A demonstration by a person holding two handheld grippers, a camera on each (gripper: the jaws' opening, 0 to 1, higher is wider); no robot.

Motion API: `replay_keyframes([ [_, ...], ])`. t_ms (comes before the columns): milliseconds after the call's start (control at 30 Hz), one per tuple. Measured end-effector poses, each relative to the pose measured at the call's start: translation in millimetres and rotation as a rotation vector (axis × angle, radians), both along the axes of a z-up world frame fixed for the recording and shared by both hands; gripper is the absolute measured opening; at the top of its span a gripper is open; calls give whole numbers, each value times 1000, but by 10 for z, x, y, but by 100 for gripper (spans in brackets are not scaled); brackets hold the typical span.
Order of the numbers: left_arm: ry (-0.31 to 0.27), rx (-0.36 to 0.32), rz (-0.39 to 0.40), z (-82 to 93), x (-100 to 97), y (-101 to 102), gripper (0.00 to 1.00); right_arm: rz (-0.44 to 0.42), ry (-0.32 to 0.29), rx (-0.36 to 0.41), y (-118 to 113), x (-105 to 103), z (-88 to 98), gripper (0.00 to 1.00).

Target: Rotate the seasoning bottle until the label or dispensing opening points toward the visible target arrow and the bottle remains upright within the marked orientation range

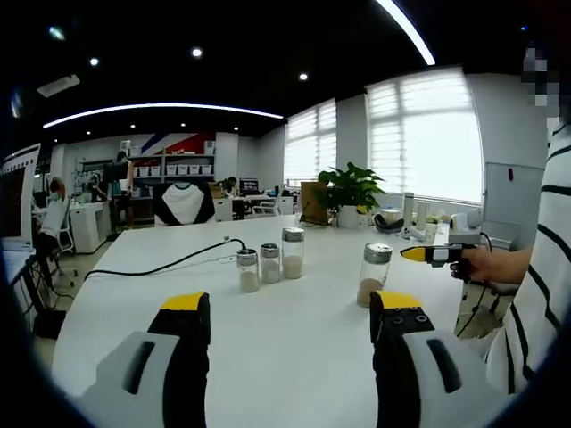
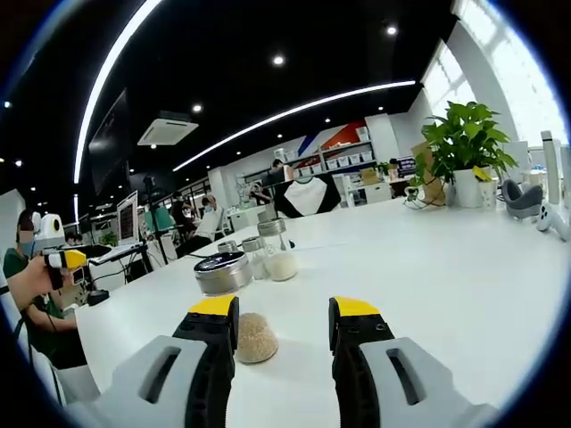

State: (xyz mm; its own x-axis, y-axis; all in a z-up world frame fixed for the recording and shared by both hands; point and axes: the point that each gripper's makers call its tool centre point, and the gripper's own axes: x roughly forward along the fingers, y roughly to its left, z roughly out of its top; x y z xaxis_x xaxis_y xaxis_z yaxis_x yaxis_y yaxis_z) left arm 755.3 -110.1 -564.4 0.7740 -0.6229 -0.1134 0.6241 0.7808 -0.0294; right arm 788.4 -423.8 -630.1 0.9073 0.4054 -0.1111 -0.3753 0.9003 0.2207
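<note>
Four clear glass seasoning bottles with silver metal lids stand upright on the white tabletop (image 1: pixel 294 357): a cluster of three (image 1: pixel 269 261) toward the far edge beside a black cable (image 1: pixel 161 266), and one single bottle (image 1: pixel 373 274) apart, nearer the person's striped sleeve (image 1: pixel 544 276); the left gripper (image 1: pixel 290 314) is spread, holding nothing; the right gripper (image 2: pixel 283 323), likewise spread, sits just beside the single bottle; a potted green plant (image 1: pixel 350 192) stands at the far edge, with office shelves and bright windows behind it.

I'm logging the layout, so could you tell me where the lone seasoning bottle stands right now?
In the left gripper view the lone seasoning bottle stands on the white table, apart from the three bottles; in the right gripper view it is just ahead of the right claw.
</note>
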Motion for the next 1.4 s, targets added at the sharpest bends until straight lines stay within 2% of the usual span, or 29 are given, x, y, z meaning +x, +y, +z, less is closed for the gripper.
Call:
replay_keyframes([
  [67, -6, -2, 2, 14, 14, -15, 81, 2, -5, -1, 14, -15, 18, 39],
  [267, 2, -20, -15, 26, 87, -81, 78, 15, -9, -10, 36, -56, 5, 39],
  [300, -6, -24, -23, 49, 99, -101, 75, 18, -9, -13, 41, -64, 1, 39],
  [333, -28, -82, -21, 140, 118, -123, 69, 20, -9, -17, 42, -71, -4, 39],
  [367, -57, -152, -55, 260, 109, -176, 66, 22, -9, -23, 41, -79, -9, 39],
  [400, -53, -173, -57, 295, 115, -187, 65, 23, -9, -23, 37, -78, -12, 39],
  [467, -86, -132, -37, 338, 162, -190, 63, 28, -9, -24, 23, -65, -17, 39],
  [533, -98, -104, -26, 331, 192, -200, 50, 30, -12, -21, 29, -65, -10, 39],
  [600, -93, -108, -40, 290, 231, -228, 39, 33, -18, -14, 29, -68, 8, 39],
  [667, -76, -154, -44, 286, 268, -252, 30, 35, -24, -7, 27, -73, 27, 39],
  [733, -93, -156, -55, 309, 271, -275, 17, 39, -30, -3, 28, -84, 44, 39],
  [867, -120, -125, -23, 315, 358, -296, 9, 44, -34, 4, 20, -98, 53, 39],
  [1000, -184, -125, -83, 441, 377, -428, 2, 49, -35, 5, 3, -99, 42, 39],
  [1033, -177, -138, -79, 460, 397, -437, 2, 48, -37, 8, -2, -100, 46, 39],
  [1100, -191, -168, -147, 533, 406, -534, 5, 42, -43, 23, -25, -108, 58, 39],
  [1133, -163, -208, -178, 548, 420, -573, 6, 41, -44, 27, -34, -112, 56, 39],
  [1200, -175, -196, -197, 570, 436, -608, 4, 43, -44, 32, -50, -120, 48, 38],
  [1267, -174, -176, -172, 573, 480, -672, 5, 44, -43, 34, -79, -127, 34, 38],
  [1300, -175, -169, -195, 572, 482, -738, 6, 44, -46, 33, -96, -131, 31, 38],
  [1367, -159, -168, -208, 557, 520, -818, 10, 44, -49, 36, -116, -139, 31, 38],
  [1400, -142, -161, -213, 528, 561, -875, 16, 45, -53, 43, -126, -144, 35, 38],
])
